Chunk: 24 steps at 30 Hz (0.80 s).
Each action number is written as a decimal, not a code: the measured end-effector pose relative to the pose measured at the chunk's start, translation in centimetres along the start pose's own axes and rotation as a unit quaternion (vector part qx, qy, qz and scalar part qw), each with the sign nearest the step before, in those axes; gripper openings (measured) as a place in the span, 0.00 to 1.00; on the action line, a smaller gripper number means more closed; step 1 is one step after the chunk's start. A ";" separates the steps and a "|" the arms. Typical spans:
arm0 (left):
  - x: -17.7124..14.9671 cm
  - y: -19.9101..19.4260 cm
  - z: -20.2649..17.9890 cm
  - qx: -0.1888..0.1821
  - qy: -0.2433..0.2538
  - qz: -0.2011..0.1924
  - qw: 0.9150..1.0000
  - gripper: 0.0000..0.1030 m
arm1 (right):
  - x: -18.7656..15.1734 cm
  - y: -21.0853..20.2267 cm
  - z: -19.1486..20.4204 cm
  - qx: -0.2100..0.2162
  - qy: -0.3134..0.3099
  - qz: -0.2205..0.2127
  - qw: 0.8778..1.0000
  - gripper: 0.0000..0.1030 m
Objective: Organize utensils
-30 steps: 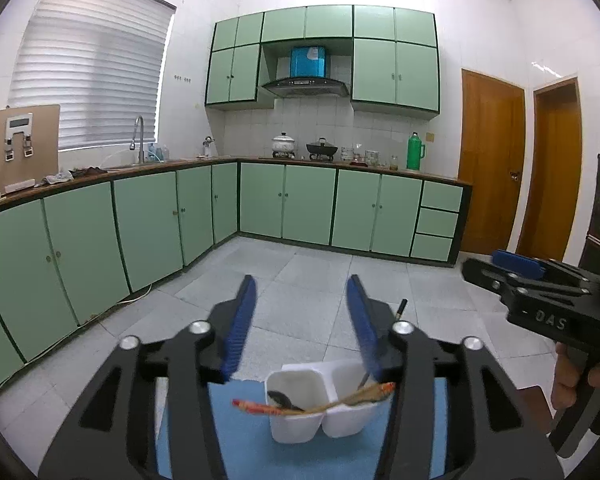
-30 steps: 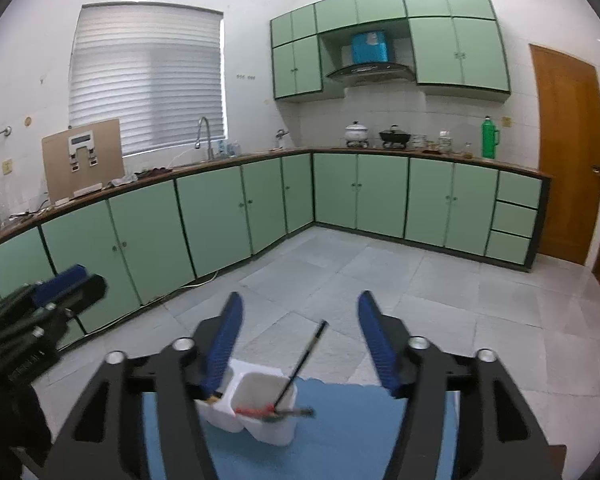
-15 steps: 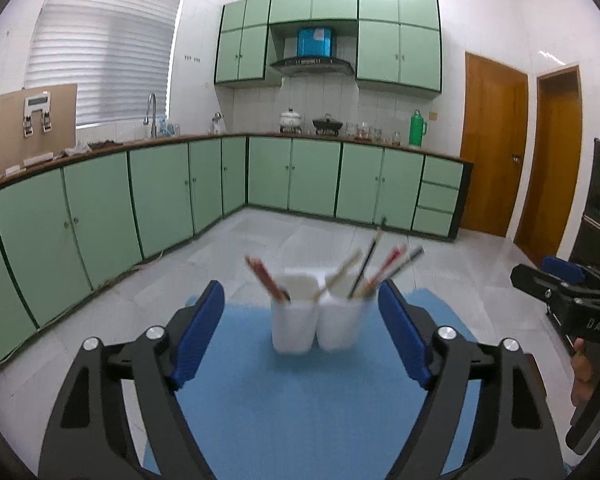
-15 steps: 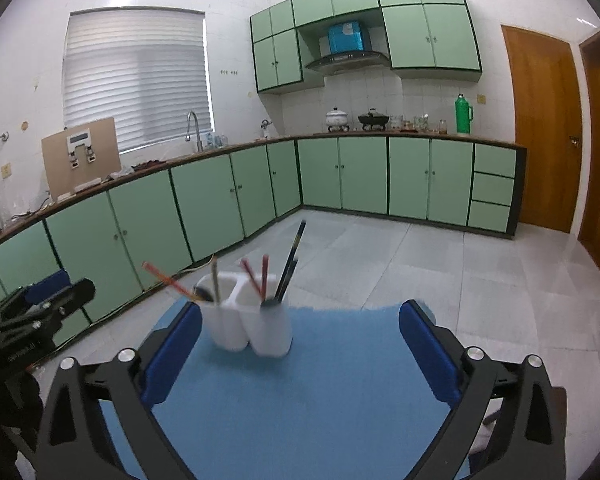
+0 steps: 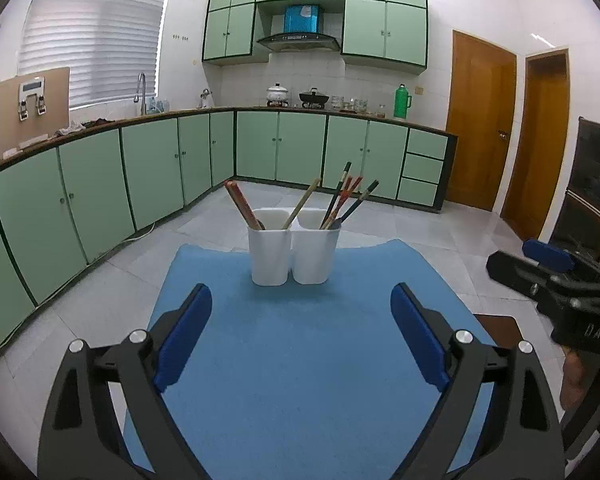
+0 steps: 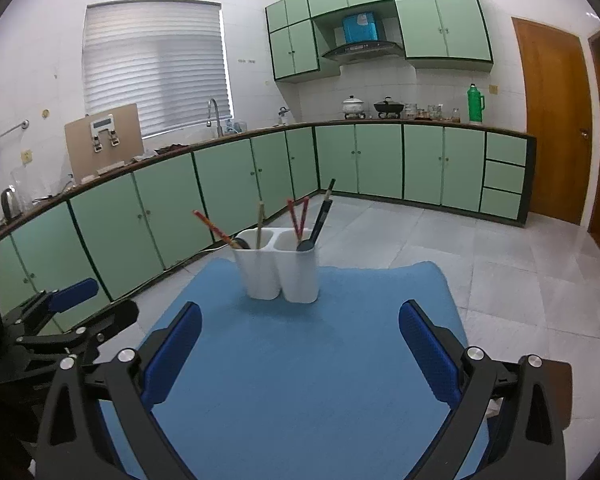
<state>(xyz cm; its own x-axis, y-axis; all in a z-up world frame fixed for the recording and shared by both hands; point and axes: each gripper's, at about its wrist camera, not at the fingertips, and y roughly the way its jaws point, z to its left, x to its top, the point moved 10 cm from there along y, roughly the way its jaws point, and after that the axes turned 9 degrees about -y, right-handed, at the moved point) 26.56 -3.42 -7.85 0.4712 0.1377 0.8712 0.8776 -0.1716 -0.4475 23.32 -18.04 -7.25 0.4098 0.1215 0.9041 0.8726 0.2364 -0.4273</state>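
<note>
Both grippers pulled back from holder (image 5: 293,254) at frame centre, utensils (image 5: 342,204) standing inside. Left gripper (image 5: 301,330), right gripper (image 6: 300,340) spread wide, empty. Sorting looks finished; you just withdraw.

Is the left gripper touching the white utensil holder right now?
Apart. The left wrist view shows bare blue mat between the open left gripper and the white utensil holder.

Both wrist views facing holder (image 5: 294,254)
</note>
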 end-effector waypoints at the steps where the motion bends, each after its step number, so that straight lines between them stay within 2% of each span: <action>1: 0.2 -0.5 -0.1 -0.002 0.000 -0.005 1.000 0.86 | 0.1 -0.2 0.1 0.000 -0.002 -0.001 1.000 0.94; 12: 2.3 -4.3 -1.3 -0.004 0.010 -0.045 0.999 0.87 | 1.6 -3.6 0.9 0.000 -0.011 -0.033 0.999 0.94; 24: 2.6 -5.7 -1.4 -0.004 0.011 -0.058 0.998 0.87 | 2.3 -5.0 1.3 -0.001 -0.019 -0.049 0.999 0.94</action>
<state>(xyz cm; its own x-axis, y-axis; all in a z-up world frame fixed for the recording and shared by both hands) 22.66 -3.42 -2.74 0.3647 0.1348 0.9213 0.9253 -0.1630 -0.3424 19.55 -17.74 -3.05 0.3121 0.1345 0.9405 0.9084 0.2476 -0.3369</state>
